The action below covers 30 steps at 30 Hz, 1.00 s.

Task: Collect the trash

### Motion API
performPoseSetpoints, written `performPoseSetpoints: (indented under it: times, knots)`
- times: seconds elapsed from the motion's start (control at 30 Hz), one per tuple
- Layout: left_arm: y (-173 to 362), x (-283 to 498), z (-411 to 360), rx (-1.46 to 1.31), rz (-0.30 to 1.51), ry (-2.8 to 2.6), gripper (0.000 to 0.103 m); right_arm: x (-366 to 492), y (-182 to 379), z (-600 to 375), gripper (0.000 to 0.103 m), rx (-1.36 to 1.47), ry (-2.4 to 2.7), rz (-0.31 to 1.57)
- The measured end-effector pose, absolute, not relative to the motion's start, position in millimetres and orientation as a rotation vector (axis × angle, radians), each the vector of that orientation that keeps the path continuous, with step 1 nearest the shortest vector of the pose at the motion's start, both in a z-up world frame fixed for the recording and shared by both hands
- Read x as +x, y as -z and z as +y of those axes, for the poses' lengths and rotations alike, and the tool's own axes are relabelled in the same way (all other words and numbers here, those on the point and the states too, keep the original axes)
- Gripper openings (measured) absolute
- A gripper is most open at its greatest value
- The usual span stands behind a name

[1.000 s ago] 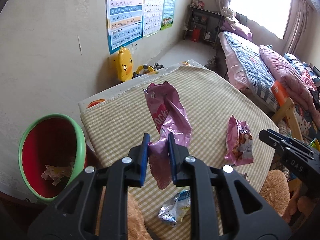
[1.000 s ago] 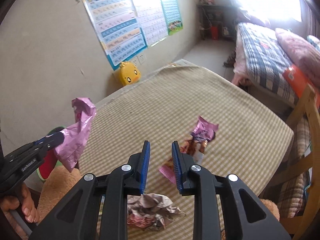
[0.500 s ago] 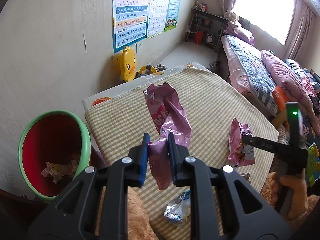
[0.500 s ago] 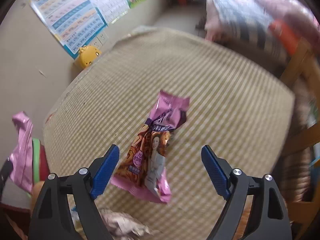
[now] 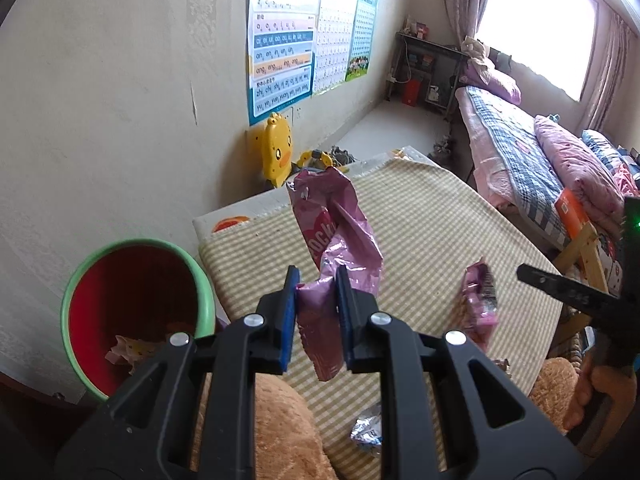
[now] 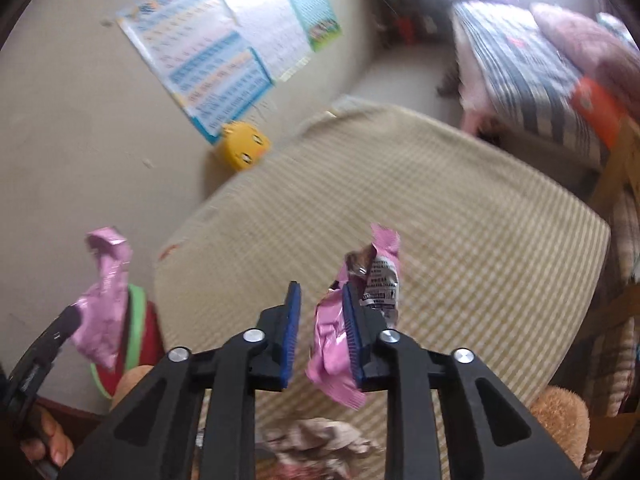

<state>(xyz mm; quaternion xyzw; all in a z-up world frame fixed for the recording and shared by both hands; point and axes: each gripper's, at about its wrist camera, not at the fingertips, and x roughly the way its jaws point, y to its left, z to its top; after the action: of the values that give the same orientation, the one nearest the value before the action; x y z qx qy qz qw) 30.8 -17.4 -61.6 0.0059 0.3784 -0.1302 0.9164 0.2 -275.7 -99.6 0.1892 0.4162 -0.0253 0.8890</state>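
Note:
My left gripper (image 5: 316, 312) is shut on a long crumpled pink wrapper (image 5: 336, 240) and holds it above the checked table (image 5: 432, 224), right of the red bin with a green rim (image 5: 132, 308). The bin holds some crumpled trash. My right gripper (image 6: 320, 332) has closed on a pink snack packet (image 6: 332, 340), lifted off the table (image 6: 460, 220); the packet rests against the right finger, with a small gap at the left finger. In the left wrist view this packet (image 5: 480, 304) hangs by the right gripper's tip.
A silver foil wrapper (image 5: 368, 432) and crumpled paper (image 6: 316, 444) lie at the table's near edge. Brown plush toys (image 5: 288, 428) sit below the edge. A yellow duck toy (image 5: 276, 152) stands at the wall. A bed (image 5: 540, 152) is at right.
The right gripper, wide open around the pink snack packet half a second ago, has closed on it and lifted it. The left gripper holds its wrapper nearer the bin.

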Motion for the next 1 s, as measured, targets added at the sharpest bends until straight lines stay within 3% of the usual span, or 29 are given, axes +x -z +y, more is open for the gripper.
performPoseSetpoints:
  times: [0.07, 0.13, 0.2, 0.23, 0.5, 0.53, 0.57, 0.6, 0.7, 1.0]
  knots:
    - [61, 31, -14, 0.005, 0.78, 0.263, 0.018, 4, 93, -262, 0.016, 0.325, 0.042, 0.867]
    - [61, 31, -11, -0.001, 0.783, 0.26, 0.018, 7, 98, -256, 0.024, 0.274, 0.07, 0.884]
    - [61, 31, -8, -0.005, 0.781, 0.26, 0.018, 11, 110, -257, 0.076, 0.28, 0.084, 0.926]
    - [61, 31, -7, -0.007, 0.782, 0.259, 0.018, 16, 119, -258, 0.078, 0.291, 0.08, 0.959]
    - [62, 30, -4, -0.009, 0.789, 0.26, 0.018, 57, 191, -273, 0.076, 0.469, 0.106, 1.133]
    - [62, 30, -3, -0.008, 0.789, 0.258, 0.018, 60, 195, -275, 0.07, 0.493, 0.1, 1.142]
    - [62, 30, -2, -0.008, 0.79, 0.256, 0.018, 62, 198, -276, 0.048, 0.508, 0.094, 1.145]
    - [62, 30, -2, -0.008, 0.791, 0.255, 0.018, 63, 199, -277, 0.042, 0.534, 0.08, 1.143]
    - [64, 32, 2, -0.012, 0.796, 0.24, 0.018, 58, 183, -276, 0.036, 0.527, 0.06, 1.1]
    - [66, 39, 17, -0.031, 0.796, 0.207, 0.018, 28, 101, -235, 0.036, 0.439, -0.062, 0.935]
